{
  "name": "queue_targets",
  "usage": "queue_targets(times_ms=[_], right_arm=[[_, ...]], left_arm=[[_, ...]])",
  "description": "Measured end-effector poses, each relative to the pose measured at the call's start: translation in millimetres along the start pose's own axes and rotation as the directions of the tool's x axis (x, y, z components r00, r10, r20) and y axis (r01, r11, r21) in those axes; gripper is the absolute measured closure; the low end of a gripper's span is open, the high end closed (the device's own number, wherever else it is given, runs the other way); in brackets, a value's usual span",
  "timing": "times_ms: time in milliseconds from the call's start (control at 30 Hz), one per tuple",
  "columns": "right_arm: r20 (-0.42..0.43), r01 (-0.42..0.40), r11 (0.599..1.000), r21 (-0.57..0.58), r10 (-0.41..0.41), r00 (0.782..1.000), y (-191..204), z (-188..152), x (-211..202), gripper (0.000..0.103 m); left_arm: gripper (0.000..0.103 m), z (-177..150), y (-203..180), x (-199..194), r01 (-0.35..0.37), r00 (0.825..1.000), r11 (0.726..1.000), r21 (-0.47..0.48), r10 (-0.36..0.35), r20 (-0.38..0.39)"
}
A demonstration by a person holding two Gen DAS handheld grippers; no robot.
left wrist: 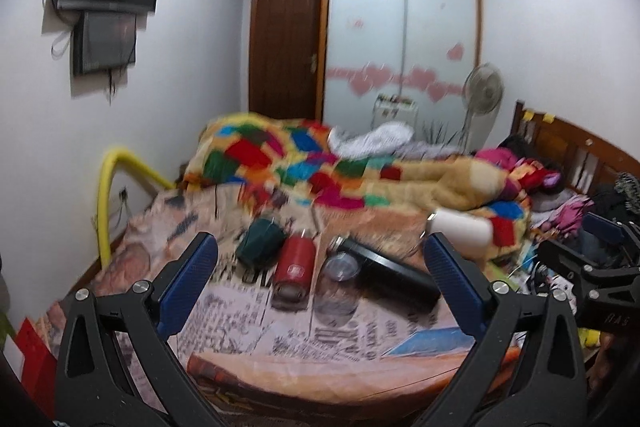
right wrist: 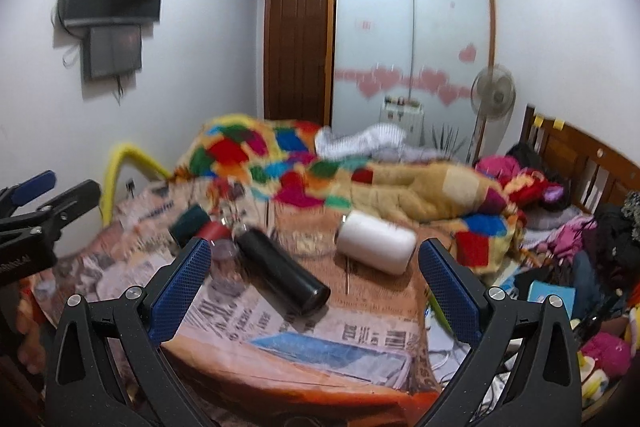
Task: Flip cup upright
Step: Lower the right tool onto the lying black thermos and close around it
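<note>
Several cups lie on their sides on the newsprint bed sheet [left wrist: 248, 323]: a dark green cup [left wrist: 260, 241], a red cup [left wrist: 294, 269], a clear cup [left wrist: 338, 287], a black flask [left wrist: 386, 273] and a white cup [left wrist: 460, 229]. My left gripper [left wrist: 320, 251] is open and empty, held above the near edge of the bed with the cups ahead of it. My right gripper [right wrist: 314, 253] is open and empty too. In its view the black flask [right wrist: 284, 267] and the white cup [right wrist: 376, 241] lie between the fingers, with the clear cup [right wrist: 228, 265], red cup [right wrist: 214, 229] and green cup [right wrist: 190, 223] to the left.
A crumpled patchwork quilt [left wrist: 320, 167] fills the far half of the bed. Clothes and clutter [right wrist: 568, 227] pile up at the right by the wooden headboard [right wrist: 580, 155]. A yellow rail [left wrist: 116, 183] stands at the left. The other gripper [right wrist: 36, 211] shows at the left edge.
</note>
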State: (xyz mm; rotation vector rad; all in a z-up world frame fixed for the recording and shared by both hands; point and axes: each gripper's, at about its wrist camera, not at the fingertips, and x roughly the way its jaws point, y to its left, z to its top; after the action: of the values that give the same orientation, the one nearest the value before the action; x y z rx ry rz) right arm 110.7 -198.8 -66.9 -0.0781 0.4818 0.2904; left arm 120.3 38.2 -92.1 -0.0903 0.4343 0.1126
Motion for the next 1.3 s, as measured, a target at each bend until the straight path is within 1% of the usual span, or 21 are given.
queue_targets(times_ms=[100,200,300,400,433,500,533,567,600,667,733,767,867,933,967,1000,1033,1100,1133,1200,1300], right_arm=[[-0.073,-0.032,0.999,-0.006,0.032,0.997,0.6,-3.5,36.6,0.000],[-0.144,-0.064,0.997,-0.035,0.058,0.988,1.8,-5.6,69.6,0.000],[-0.242,-0.110,0.991,-0.080,0.088,0.966,4.4,-11.6,112.8,0.000],[-0.337,-0.159,0.979,-0.131,0.107,0.935,9.4,-16.9,151.0,0.000],[-0.380,-0.186,0.970,-0.154,0.116,0.918,12.0,-19.2,167.0,0.000],[-0.438,-0.216,0.959,-0.185,0.117,0.891,14.8,-19.6,190.8,0.002],[-0.472,-0.242,0.948,-0.208,0.120,0.873,17.8,-21.5,202.4,0.002],[-0.490,-0.253,0.942,-0.221,0.117,0.864,19.7,-22.7,209.6,0.002],[-0.517,-0.267,0.934,-0.237,0.111,0.849,22.1,-24.5,218.3,0.002],[-0.563,-0.304,0.920,-0.246,0.120,0.818,24.1,-27.2,231.9,0.007],[-0.605,-0.339,0.910,-0.240,0.133,0.785,27.2,-29.2,242.5,0.014],[-0.622,-0.359,0.904,-0.233,0.145,0.769,29.1,-30.0,246.7,0.014],[-0.658,-0.396,0.888,-0.235,0.154,0.737,36.3,-33.5,254.6,0.021],[-0.679,-0.418,0.876,-0.240,0.156,0.717,41.3,-35.6,259.5,0.030],[-0.693,-0.427,0.873,-0.235,0.158,0.704,43.3,-36.9,261.6,0.032],[-0.700,-0.428,0.872,-0.237,0.153,0.698,44.7,-38.6,262.1,0.034],[-0.701,-0.430,0.871,-0.240,0.151,0.697,44.3,-38.5,264.3,0.034],[-0.698,-0.434,0.863,-0.258,0.144,0.701,45.6,-40.3,265.2,0.035],[-0.693,-0.433,0.861,-0.267,0.141,0.707,46.4,-41.7,261.9,0.035],[-0.691,-0.431,0.861,-0.269,0.139,0.709,45.8,-41.5,261.5,0.036],[-0.695,-0.435,0.865,-0.248,0.154,0.702,43.6,-40.1,258.3,0.041]], left_arm=[[0.000,-13.4,11.6,41.6,0.009,0.995,1.000,-0.029,-0.012,-0.101],[0.000,-25.8,15.6,72.1,-0.003,0.987,0.999,-0.032,-0.002,-0.163],[0.000,-35.2,17.3,93.4,-0.007,0.980,1.000,-0.020,0.003,-0.198],[0.000,-41.6,20.4,108.0,-0.008,0.974,1.000,-0.018,0.004,-0.225],[0.000,-43.8,21.8,114.7,-0.004,0.971,1.000,-0.022,-0.001,-0.238],[0.000,-47.6,22.4,122.2,0.000,0.968,1.000,-0.027,-0.006,-0.252],[0.000,-49.1,23.1,126.3,0.001,0.965,1.000,-0.030,-0.009,-0.261],[0.000,-51.0,23.6,130.2,0.003,0.963,0.999,-0.035,-0.012,-0.268],[0.000,-53.2,24.1,133.9,0.006,0.961,0.999,-0.042,-0.018,-0.275],[0.000,-56.7,25.0,140.1,0.014,0.958,0.999,-0.052,-0.028,-0.287],[0.000,-59.0,25.3,145.3,0.019,0.953,0.998,-0.055,-0.035,-0.300],[0.000,-59.9,24.9,147.0,0.019,0.952,0.998,-0.056,-0.035,-0.304],[0.000,-62.4,23.6,152.2,0.024,0.948,0.998,-0.055,-0.040,-0.315],[0.000,-63.6,21.9,154.0,0.024,0.947,0.998,-0.051,-0.039,-0.319],[0.000,-63.8,21.1,154.3,0.024,0.947,0.998,-0.049,-0.039,-0.320],[0.000,-64.0,20.9,154.7,0.025,0.946,0.999,-0.048,-0.039,-0.321],[0.000,-64.4,20.4,154.6,0.025,0.946,0.999,-0.045,-0.039,-0.321],[0.000,-64.3,19.9,154.4,0.022,0.946,0.999,-0.043,-0.035,-0.321],[0.000,-64.0,19.4,154.0,0.019,0.947,0.999,-0.040,-0.031,-0.321],[0.000,-63.0,18.6,152.0,0.018,0.948,0.999,-0.038,-0.029,-0.318],[0.000,-60.6,19.2,147.9,0.017,0.950,0.999,-0.038,-0.028,-0.311]])
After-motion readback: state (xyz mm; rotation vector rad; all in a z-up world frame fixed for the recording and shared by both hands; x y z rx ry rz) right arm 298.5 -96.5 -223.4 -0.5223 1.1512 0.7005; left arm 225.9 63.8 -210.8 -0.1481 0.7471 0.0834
